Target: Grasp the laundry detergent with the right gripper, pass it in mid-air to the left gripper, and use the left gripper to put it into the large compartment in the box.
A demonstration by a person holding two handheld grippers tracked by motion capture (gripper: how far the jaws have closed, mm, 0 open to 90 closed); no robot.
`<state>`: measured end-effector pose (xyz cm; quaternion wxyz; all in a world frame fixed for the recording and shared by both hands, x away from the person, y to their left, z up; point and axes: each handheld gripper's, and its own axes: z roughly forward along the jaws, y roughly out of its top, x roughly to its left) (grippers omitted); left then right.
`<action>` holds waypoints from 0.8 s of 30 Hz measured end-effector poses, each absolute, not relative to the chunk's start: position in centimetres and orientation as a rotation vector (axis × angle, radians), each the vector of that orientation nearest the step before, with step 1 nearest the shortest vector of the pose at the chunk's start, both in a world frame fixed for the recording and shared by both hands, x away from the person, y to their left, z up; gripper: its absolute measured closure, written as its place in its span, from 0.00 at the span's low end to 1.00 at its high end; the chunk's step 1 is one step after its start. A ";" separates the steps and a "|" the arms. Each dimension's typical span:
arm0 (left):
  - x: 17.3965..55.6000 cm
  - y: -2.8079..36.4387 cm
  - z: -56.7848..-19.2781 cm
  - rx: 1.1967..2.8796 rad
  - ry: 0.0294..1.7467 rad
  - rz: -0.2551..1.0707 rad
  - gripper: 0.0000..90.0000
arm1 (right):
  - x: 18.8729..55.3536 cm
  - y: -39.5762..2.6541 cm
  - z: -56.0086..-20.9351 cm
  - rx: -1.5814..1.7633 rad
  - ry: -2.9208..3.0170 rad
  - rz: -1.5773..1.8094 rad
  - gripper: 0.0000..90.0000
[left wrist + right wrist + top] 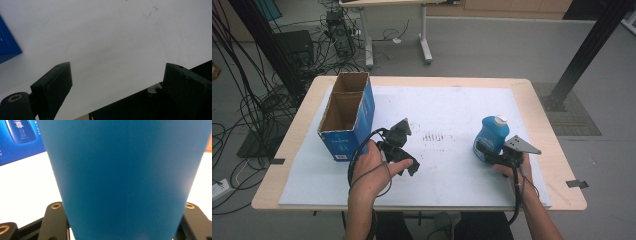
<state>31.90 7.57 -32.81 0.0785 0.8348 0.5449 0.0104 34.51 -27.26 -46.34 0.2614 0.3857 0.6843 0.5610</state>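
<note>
1. My worktop (542,150) is pale wood with rounded corners, and a white sheet (452,105) covers most of it, smudged with dark specks between my two grippers. Beyond the far edge lies a grey floor with tangled black cables to my left, the legs of another table, and a black slanted post to my right.

2. My right gripper (486,153) is clamped on the blue bottle (489,136), its jaws pressing on either side of the lower body. The bottle stands upright on the sheet, just ahead of that gripper, with a white cap on top. A grey three-cornered plate sits on the gripper's top.

3. In the right gripper view the bottle (125,180) is a smooth, matte blue wall that narrows downward between the black jaws; brass-ringed screw holes show in the jaw mounts.

4. My left gripper (404,145) holds nothing; its jaws stand wide apart. In the left gripper view there is bare white sheet (112,37) between the two flat black jaws, with faint marks at the top.

5. A blue cardboard box (348,117), open-topped with two brown compartments, stands just ahead and to the left of my left gripper. The left gripper view catches its blue corner; the right gripper view shows its printed side beyond the bottle.
</note>
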 end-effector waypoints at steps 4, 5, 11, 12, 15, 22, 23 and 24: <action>31.9 7.5 -32.8 2.502 1.632 0.030 0.11 | 34.5 -27.2 -46.4 1.046 1.852 1.520 0.45; 31.9 7.4 -32.8 2.503 1.632 0.032 0.11 | 34.5 -27.2 -46.4 1.046 1.852 1.520 0.45; 32.0 7.3 -32.7 2.505 1.628 0.034 0.11 | 34.5 -27.2 -46.4 1.045 1.849 1.520 0.45; 32.0 7.3 -32.7 2.505 1.628 0.034 0.10 | 34.5 -27.2 -46.4 1.045 1.849 1.520 0.45; 32.0 7.3 -32.8 2.505 1.628 0.034 0.11 | 34.5 -27.2 -46.4 1.044 1.848 1.521 0.45; 32.0 7.2 -32.8 2.505 1.631 0.036 0.10 | 34.5 -27.3 -46.4 1.041 1.847 1.523 0.45; 32.0 7.2 -32.8 2.505 1.631 0.036 0.11 | 34.5 -27.3 -46.4 1.041 1.847 1.523 0.45; 32.0 7.2 -32.7 2.506 1.630 0.036 0.11 | 34.5 -27.3 -46.4 1.040 1.847 1.524 0.45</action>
